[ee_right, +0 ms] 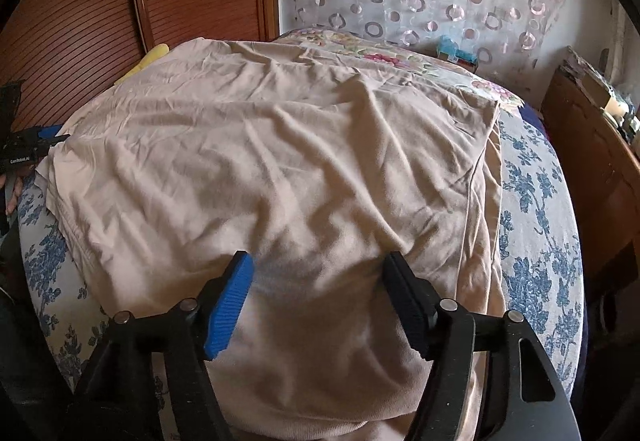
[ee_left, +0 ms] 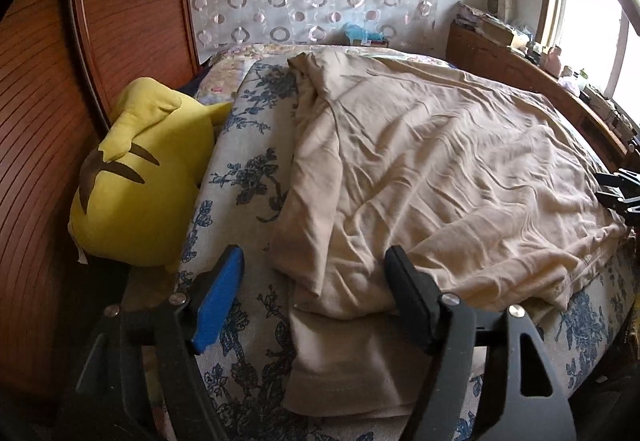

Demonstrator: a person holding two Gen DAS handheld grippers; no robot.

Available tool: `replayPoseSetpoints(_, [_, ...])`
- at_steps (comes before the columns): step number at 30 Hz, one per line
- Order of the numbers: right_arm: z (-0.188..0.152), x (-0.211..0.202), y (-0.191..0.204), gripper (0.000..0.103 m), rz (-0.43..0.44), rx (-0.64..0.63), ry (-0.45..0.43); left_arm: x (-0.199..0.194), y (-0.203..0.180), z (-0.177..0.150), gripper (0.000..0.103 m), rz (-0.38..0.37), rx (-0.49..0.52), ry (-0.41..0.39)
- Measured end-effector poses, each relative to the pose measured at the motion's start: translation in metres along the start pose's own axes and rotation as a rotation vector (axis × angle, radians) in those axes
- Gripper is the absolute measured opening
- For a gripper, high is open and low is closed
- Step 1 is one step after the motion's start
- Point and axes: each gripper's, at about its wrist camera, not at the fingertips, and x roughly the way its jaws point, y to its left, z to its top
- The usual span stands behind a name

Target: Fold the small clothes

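A beige garment (ee_left: 420, 169) lies spread and wrinkled on the bed, with a sleeve or cuff end (ee_left: 340, 361) trailing toward the near edge. My left gripper (ee_left: 316, 261) is open over that near-left end of the cloth, holding nothing. The garment also fills the right wrist view (ee_right: 280, 161). My right gripper (ee_right: 320, 265) is open just above its near edge, empty. The right gripper shows at the far right of the left wrist view (ee_left: 620, 189), and the left gripper at the far left of the right wrist view (ee_right: 28, 145).
The bed has a blue floral sheet (ee_left: 240, 169). A yellow plush toy (ee_left: 144, 177) lies at the bed's left edge against a wooden wardrobe (ee_left: 40, 121). A cluttered wooden shelf (ee_left: 520, 53) runs along the right under a window. A floral quilt (ee_right: 380, 57) lies at the far end.
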Motion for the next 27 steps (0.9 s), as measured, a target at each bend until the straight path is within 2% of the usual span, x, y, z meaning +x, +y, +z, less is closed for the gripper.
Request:
replayPoseSetpoints(7, [0.000,0.000,-0.002,0.072,0.006,-0.001,0.001,-0.015,0.009,-0.011,0.073,-0.046,-0.040,0.023])
replayPoseSetpoints(12, [0.000,0.000,-0.002,0.073,0.006,-0.001,0.001,-0.026,0.011,-0.022,0.073,-0.046,-0.048,0.026])
replayPoseSetpoints(16, [0.000,0.000,-0.001,0.073,0.006,-0.001,0.001,-0.026,0.011,-0.022,0.063,-0.050,-0.051,0.021])
replayPoseSetpoints(21, [0.000,0.000,-0.001,0.073,0.006,-0.001,0.001,-0.022,0.013,-0.015,0.060,-0.098,-0.088,0.018])
replayPoseSetpoints(27, [0.000,0.000,-0.001,0.073,0.006,-0.002,0.002,-0.021,0.017,-0.007,0.052,-0.105,-0.129,-0.010])
